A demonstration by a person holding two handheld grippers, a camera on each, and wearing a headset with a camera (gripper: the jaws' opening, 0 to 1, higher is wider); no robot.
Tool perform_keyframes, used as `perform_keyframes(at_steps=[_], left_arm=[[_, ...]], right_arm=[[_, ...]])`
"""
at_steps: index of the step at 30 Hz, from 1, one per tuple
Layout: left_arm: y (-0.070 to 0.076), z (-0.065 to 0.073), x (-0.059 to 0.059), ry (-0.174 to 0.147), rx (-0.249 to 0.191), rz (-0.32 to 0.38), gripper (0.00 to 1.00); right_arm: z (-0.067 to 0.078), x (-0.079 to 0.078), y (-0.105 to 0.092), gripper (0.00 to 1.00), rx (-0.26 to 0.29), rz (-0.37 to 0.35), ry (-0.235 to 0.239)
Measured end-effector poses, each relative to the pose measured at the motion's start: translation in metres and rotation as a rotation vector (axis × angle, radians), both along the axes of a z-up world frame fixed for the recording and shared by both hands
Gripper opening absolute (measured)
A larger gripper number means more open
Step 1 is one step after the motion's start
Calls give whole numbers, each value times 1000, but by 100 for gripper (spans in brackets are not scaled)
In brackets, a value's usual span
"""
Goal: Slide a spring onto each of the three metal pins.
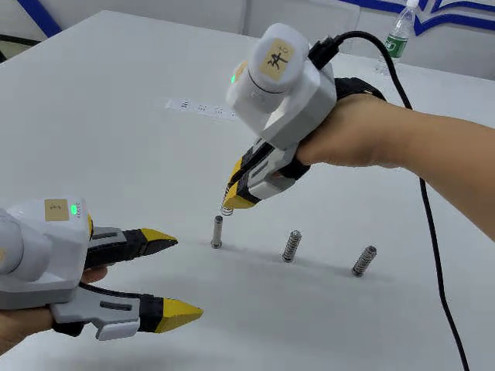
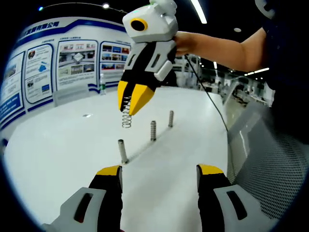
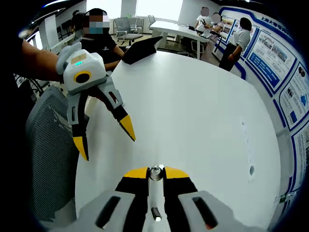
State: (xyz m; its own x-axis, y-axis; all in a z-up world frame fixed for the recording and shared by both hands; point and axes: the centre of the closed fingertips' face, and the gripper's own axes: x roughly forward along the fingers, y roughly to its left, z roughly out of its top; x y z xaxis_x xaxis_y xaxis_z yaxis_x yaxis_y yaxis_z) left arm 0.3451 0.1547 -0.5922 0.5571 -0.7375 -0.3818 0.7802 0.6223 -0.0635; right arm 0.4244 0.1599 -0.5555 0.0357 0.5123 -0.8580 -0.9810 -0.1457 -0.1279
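Waiting left gripper (image 1: 172, 276): low at the near-left of the white table (image 1: 93, 116), jaws spread wide, gripping nothing, touching nothing.
Bare pin (image 1: 217, 232): upright on the table, long axis vertical, no coil on it; leftmost of the row of three.
Spring (image 1: 227, 209): hangs below the yellow tips, axis near vertical, lower end just above the pin top and a touch to its right, apart from it.
Right gripper (image 1: 232, 197): points steeply down from above, jaws closed narrow on the spring's upper coils; far nearer the bare pin than the left gripper.
Middle pin (image 1: 291, 246): upright, already wearing a spring.
Right pin (image 1: 364, 260): upright, likewise wearing a spring; well apart from both grippers.
Coming move (judged): small shift to centre the coil over the pin top, then straight down along the pin's axis; in the right gripper view, nearly in line with the pin beneath.
Progress (judged): two of three fitted, last spring in hand but not yet on.
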Motion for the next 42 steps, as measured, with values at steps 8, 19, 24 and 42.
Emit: perform_keyframes(at_steps=[8,19,24,42], left_arm=[[6,-2,-1,10,-9,24,67],[9,-4,0,20,-11,38,69],[8,-4,0,20,-9,35,68],[9,-6,0,30,-6,33,68]], right_arm=[[-16,9,6,12,-26,-11,25],[-26,8,4,12,-48,-19,43],[-30,7,4,12,-55,-23,53],[-63,2,6,12,-104,-28,67]])
